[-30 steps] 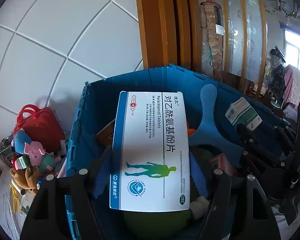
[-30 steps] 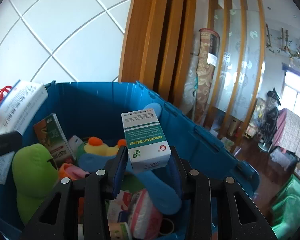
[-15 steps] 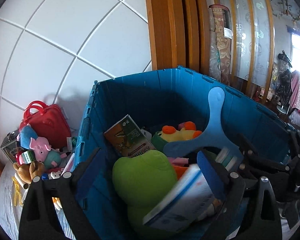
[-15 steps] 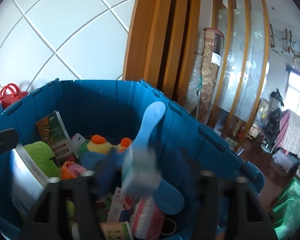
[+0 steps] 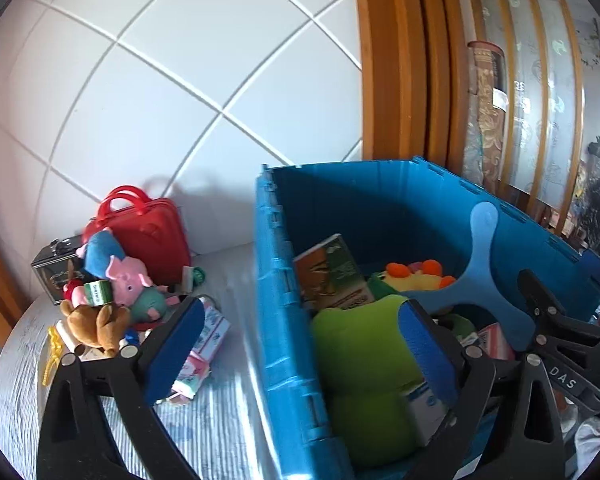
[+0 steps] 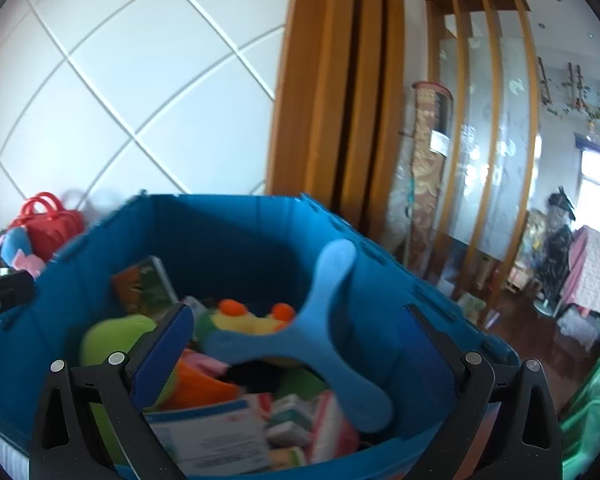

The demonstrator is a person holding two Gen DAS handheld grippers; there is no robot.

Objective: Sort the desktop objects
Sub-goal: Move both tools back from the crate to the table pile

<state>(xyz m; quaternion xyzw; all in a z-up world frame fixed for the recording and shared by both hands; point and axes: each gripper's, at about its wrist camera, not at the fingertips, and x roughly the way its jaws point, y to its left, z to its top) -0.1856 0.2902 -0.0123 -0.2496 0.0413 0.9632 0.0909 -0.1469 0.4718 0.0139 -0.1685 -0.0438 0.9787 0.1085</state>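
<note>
Both grippers were released and carried nothing. The left gripper [image 5: 296, 356] stood with its jaws spread wide, straddling the left wall of the blue crate [image 5: 284, 320]: one finger was over the table, the other over the crate's interior. The right gripper [image 6: 296, 356] was likewise spread wide, positioned above the near rim of the crate.

Contents of the crate, as visible:
- a green plush [image 5: 360, 364] at the near left;
- a blue three-armed boomerang-shaped toy [image 5: 476, 280] leaning against the right wall;
- a yellow plush with orange tufts [image 6: 256, 320] toward the far side;
- a green and brown box [image 5: 332, 272] standing against the far left;
- a large white and blue medicine box [image 6: 216, 436] and several smaller boxes [image 6: 292, 420] at the near side.

Judged from this layout, the sorting was well advanced but not complete. A pile remained on the striped tablecloth [image 5: 204, 432] to the left of the crate:
- a red handbag [image 5: 148, 232] against the far wall;
- a pink pig plush [image 5: 132, 280];
- a brown bear plush [image 5: 96, 320];
- a small green box [image 5: 96, 292];
- a metal case [image 5: 52, 272];
- a pink packet [image 5: 204, 344] just beside the left finger.

The next item would probably come from this pile.
</note>
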